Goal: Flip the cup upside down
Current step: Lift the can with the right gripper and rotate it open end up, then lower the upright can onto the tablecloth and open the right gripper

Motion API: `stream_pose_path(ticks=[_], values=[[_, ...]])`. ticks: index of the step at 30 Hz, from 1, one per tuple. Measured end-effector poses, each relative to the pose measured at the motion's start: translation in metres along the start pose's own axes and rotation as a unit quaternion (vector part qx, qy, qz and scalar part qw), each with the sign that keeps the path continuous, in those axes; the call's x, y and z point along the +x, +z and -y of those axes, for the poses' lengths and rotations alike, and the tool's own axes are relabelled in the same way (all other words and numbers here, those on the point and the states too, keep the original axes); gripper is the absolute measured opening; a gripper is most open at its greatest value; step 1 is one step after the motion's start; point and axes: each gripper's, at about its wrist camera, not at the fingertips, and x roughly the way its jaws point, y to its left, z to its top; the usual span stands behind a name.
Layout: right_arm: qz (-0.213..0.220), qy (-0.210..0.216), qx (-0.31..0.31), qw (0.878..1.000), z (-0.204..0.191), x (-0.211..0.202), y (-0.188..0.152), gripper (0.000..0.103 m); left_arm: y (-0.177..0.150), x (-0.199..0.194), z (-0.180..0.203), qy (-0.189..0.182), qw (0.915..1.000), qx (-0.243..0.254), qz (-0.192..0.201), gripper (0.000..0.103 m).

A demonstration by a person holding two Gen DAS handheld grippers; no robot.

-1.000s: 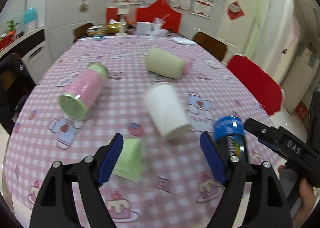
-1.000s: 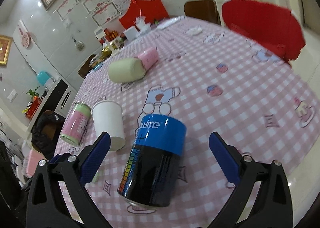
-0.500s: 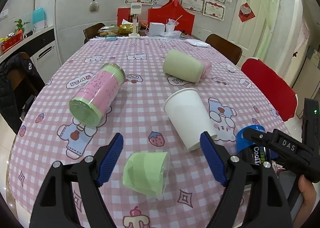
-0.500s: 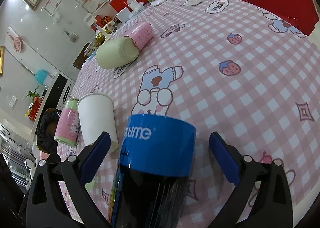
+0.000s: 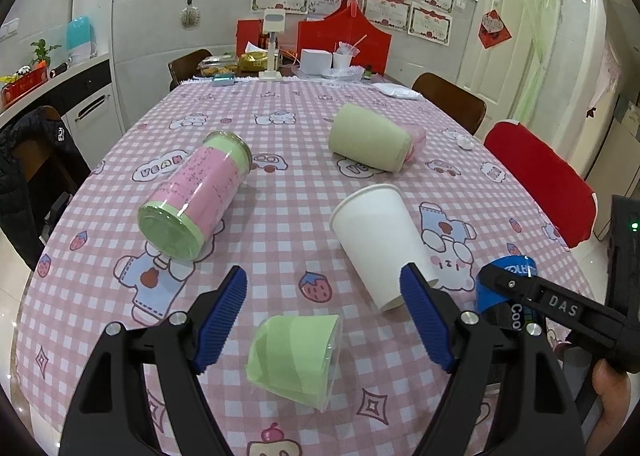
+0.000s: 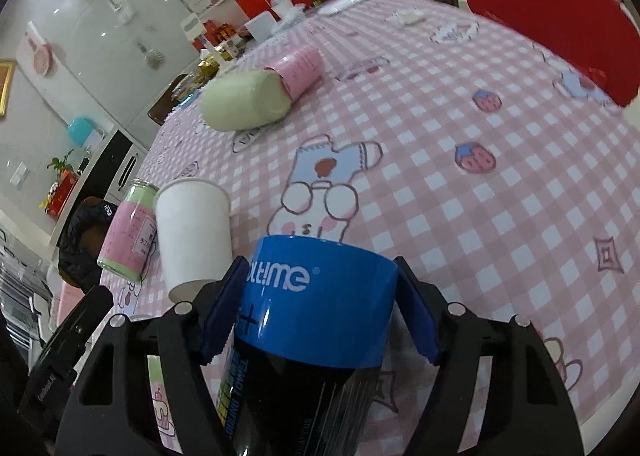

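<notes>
Right gripper (image 6: 318, 312) has both pads clamped on the blue-capped black cup (image 6: 316, 320), lower centre of frame, on the pink tablecloth (image 6: 480, 184). We judge it stiff, slick plastic; hold mid-body. Left gripper (image 5: 324, 318) w/ jaws apart.

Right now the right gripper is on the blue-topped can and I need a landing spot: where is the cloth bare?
Bare cloth runs right of the blue-topped can, toward the red chair. Another patch lies between the pink-and-green can and the white cup. It is crowded near the left gripper, around the small green cup.
</notes>
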Motion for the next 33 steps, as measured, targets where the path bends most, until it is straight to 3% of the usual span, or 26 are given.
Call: stream_pose_path(ticks=[7, 17, 33], values=[[0.03, 0.015, -0.053, 0.998, -0.023, -0.015, 0.006, 0.067, 0.0, -0.003, 0.002, -0.001, 1.0, 0.002, 0.0, 0.078], [0.108, -0.035, -0.153, 0.982, -0.055, -0.034, 0.003, 0.066, 0.001, -0.012, 0.002, 0.002, 0.9999, -0.001, 0.014, 0.078], [0.124, -0.089, -0.201, 0.968, -0.063, -0.029, -0.004, 0.065, 0.0, -0.013, -0.004, 0.011, 0.9999, -0.006, 0.01, 0.078]])
